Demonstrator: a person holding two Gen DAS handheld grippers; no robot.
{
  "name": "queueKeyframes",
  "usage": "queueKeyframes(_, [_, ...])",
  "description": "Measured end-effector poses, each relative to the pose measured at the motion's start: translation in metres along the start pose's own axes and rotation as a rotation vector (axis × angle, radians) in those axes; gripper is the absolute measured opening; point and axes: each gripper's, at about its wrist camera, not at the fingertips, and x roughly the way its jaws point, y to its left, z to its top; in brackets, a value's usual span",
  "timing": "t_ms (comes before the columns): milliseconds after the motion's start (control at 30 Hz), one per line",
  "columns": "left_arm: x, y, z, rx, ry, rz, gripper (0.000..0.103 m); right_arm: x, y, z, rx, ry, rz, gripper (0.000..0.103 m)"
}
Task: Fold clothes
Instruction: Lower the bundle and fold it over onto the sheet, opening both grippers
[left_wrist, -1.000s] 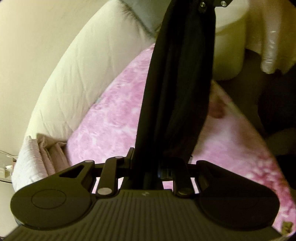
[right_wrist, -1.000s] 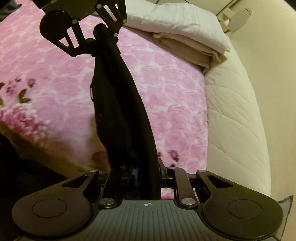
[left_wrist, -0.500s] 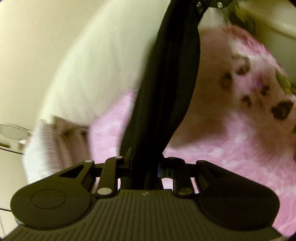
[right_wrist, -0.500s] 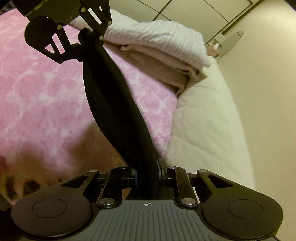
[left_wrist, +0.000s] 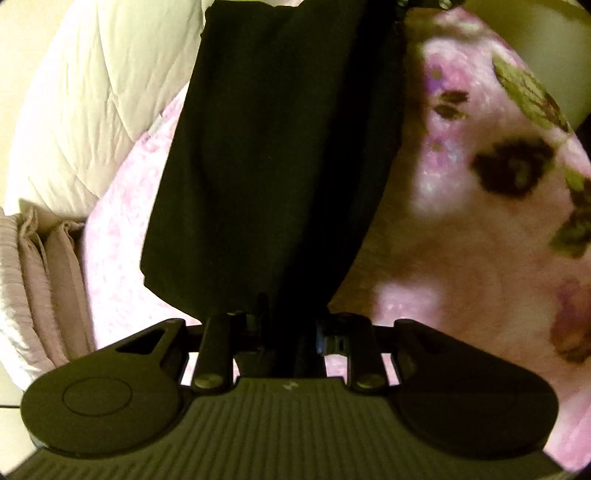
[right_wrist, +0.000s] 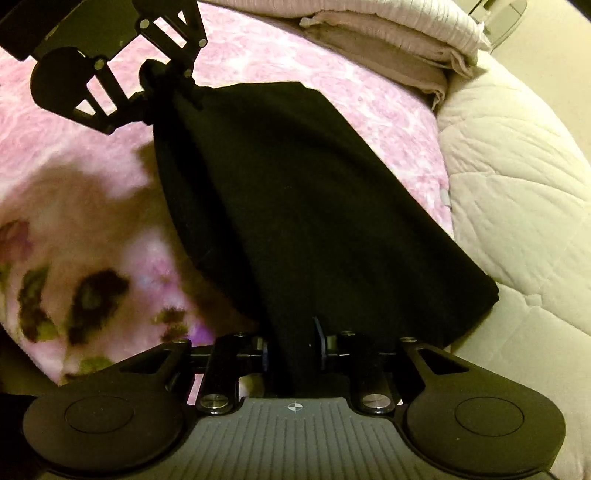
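Note:
A black garment (left_wrist: 273, 155) is held between both grippers and spreads flat over the pink floral blanket (left_wrist: 461, 258). My left gripper (left_wrist: 288, 325) is shut on one end of it. My right gripper (right_wrist: 293, 347) is shut on the other end of the black garment (right_wrist: 303, 206). The left gripper also shows in the right wrist view (right_wrist: 166, 85) at the upper left, clamped on the cloth. The right gripper's tip peeks in at the top of the left wrist view. The fingertips are hidden by cloth.
A cream quilted duvet (right_wrist: 517, 192) lies along one side of the pink blanket (right_wrist: 74, 192). A stack of folded pale pink and white linens (right_wrist: 399, 40) sits at the far end; it also shows in the left wrist view (left_wrist: 40, 280).
The garment hung as a narrow stretched band between the grippers; now both grippers have come down low and the cloth has spread wide and flat onto the blanket.

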Motion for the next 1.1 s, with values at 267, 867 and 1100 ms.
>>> queueKeyframes(267, [-0.037, 0.012, -0.027, -0.145, 0.005, -0.121, 0.027, -0.039, -0.011, -0.009, 0.178, 0.093, 0.123, 0.038])
queueKeyframes(867, [0.055, 0.127, 0.032, -0.399, 0.013, -0.006, 0.027, 0.103, -0.189, 0.007, 0.467, 0.044, -0.1, 0.011])
queueKeyframes(1100, [0.087, 0.146, 0.041, -0.477, 0.033, -0.047, 0.029, 0.074, -0.188, -0.002, 0.462, 0.025, -0.139, 0.009])
